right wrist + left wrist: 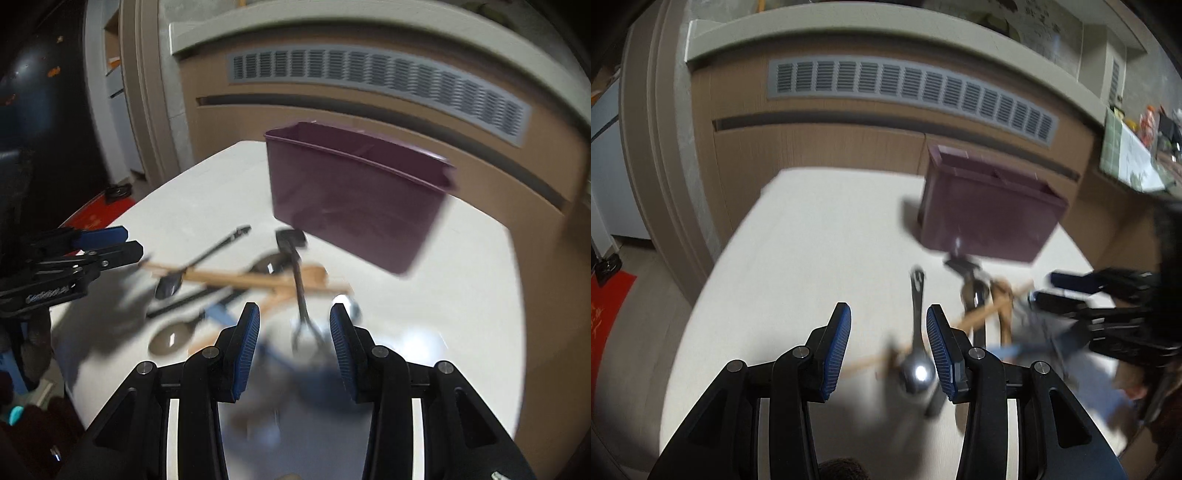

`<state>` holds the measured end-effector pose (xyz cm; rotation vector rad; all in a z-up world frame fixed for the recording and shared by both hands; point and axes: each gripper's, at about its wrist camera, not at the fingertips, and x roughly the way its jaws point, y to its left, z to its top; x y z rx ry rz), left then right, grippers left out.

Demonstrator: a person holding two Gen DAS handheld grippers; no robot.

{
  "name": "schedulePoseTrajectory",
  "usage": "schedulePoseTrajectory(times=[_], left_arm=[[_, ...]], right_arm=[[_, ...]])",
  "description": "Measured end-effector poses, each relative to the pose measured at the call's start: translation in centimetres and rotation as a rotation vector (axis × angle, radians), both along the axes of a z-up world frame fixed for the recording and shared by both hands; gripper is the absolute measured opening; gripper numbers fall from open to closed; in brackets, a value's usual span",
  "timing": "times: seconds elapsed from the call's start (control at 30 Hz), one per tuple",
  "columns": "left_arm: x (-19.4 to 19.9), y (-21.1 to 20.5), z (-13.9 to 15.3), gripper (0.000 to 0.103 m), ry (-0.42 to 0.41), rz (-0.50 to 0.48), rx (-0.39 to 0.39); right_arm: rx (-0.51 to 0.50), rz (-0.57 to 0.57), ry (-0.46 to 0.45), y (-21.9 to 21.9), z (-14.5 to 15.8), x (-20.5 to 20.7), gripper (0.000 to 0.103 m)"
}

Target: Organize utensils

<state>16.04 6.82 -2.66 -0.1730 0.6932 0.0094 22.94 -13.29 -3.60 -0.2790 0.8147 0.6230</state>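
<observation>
Both tongs, left (888, 349) and right (293, 349), gape empty over utensils (236, 280) before the purple bin (354, 195).

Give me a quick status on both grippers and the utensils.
Left gripper open, empty. Right gripper open, empty. Utensil pile loose on table, purple bin behind it. Frames blurred; nothing seen blocking.

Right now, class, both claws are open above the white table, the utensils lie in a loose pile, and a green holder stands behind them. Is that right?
Not quite: the holder is purple, not green, as the right wrist view shows. The rest stands: the left claw and right claw are open above the white table, and the utensils lie in a loose pile in front of it.
</observation>
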Motion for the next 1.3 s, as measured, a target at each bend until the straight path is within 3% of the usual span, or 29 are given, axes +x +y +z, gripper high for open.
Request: schedulePoseTrajectory(times=[0.1, 0.23, 0.47, 0.6, 0.8, 1.0, 1.1, 1.3], left_arm=[[0.5, 1.4, 0.3, 0.044, -0.025, 0.023, -0.01], [0.4, 3.2, -1.2, 0.044, 0.002, 0.011, -0.051], [-0.2, 2.6, -3.4, 0.044, 0.048, -0.048, -0.1], [-0.5, 1.2, -3.6, 0.044, 0.073, -0.062, -0.091], [-0.4, -0.8, -4.1, 0.044, 0.116, -0.105, -0.073], [0.6, -4.5, -2.8, 0.044, 0.087, -0.225, -0.087], [1.3, -6.3, -2.3, 0.044, 0.079, -0.31, -0.074], [2.1, -7.2, -2.2, 0.044, 0.115, -0.366, -0.05]], right_arm=[[0.007, 0.007, 0.072, 2.5, -1.3, 3.6, 0.037], [-0.024, -0.008, 0.122, 4.6, -3.0, 6.3, 0.037], [-0.102, -0.037, 0.114, 6.8, -4.6, 8.5, 0.038], [-0.097, -0.017, 0.109, 7.0, -4.2, 8.2, 0.029], [0.002, -0.08, -0.009, 1.7, -0.4, 3.4, 0.029], [0.064, -0.212, -0.111, -4.8, 2.2, -1.5, 0.029], [0.107, -0.254, -0.122, -7.6, 3.1, -3.0, 0.029], [0.137, -0.301, -0.118, -11.2, 2.6, -4.8, 0.029]])
